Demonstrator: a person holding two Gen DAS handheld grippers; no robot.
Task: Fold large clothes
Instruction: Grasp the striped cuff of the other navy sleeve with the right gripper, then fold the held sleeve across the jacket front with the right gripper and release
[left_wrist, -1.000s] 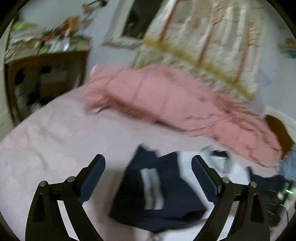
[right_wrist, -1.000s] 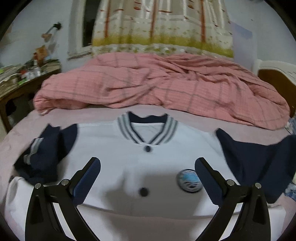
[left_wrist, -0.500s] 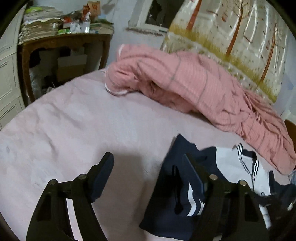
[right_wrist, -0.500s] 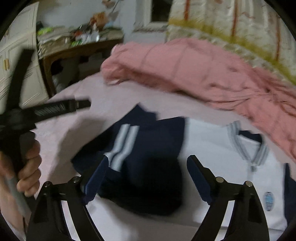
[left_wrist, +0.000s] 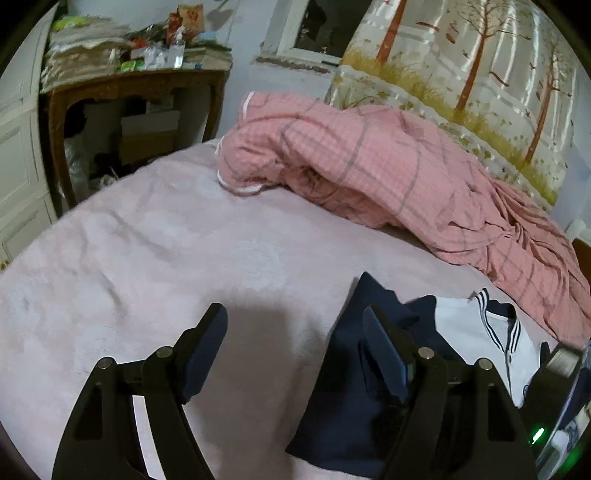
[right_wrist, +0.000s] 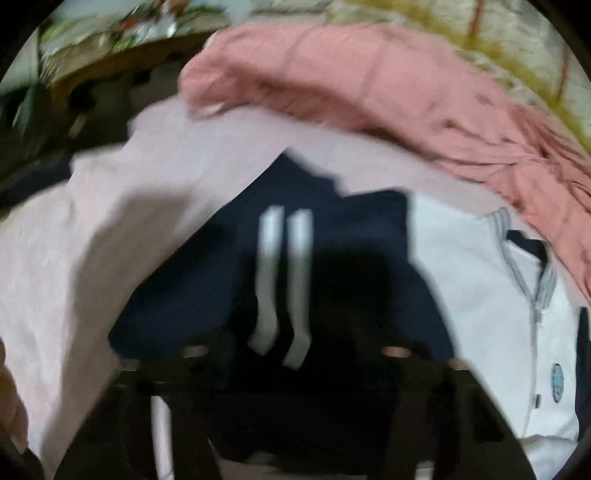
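Note:
A white jacket (right_wrist: 476, 280) with navy sleeves lies flat on the pale pink bed (left_wrist: 147, 251), striped collar toward the quilt. Its near navy sleeve (right_wrist: 332, 236), with two white stripes, is bunched beside the body; it also shows in the left wrist view (left_wrist: 354, 391). My left gripper (left_wrist: 295, 343) is open, low over the bed, its right finger above the sleeve's edge. My right gripper (right_wrist: 295, 354) is down over the sleeve, blurred and dark against it; I cannot tell whether it is open or shut.
A rumpled pink checked quilt (left_wrist: 388, 173) lies along the far side of the bed. A cluttered wooden desk (left_wrist: 129, 85) stands at the far left, beside a white cabinet door. A tree-print curtain (left_wrist: 480, 66) hangs behind the quilt.
My right gripper has swung left from over the jacket's front and dropped onto the navy sleeve. My left gripper has shifted left, off the sleeve toward bare bed, and stayed open.

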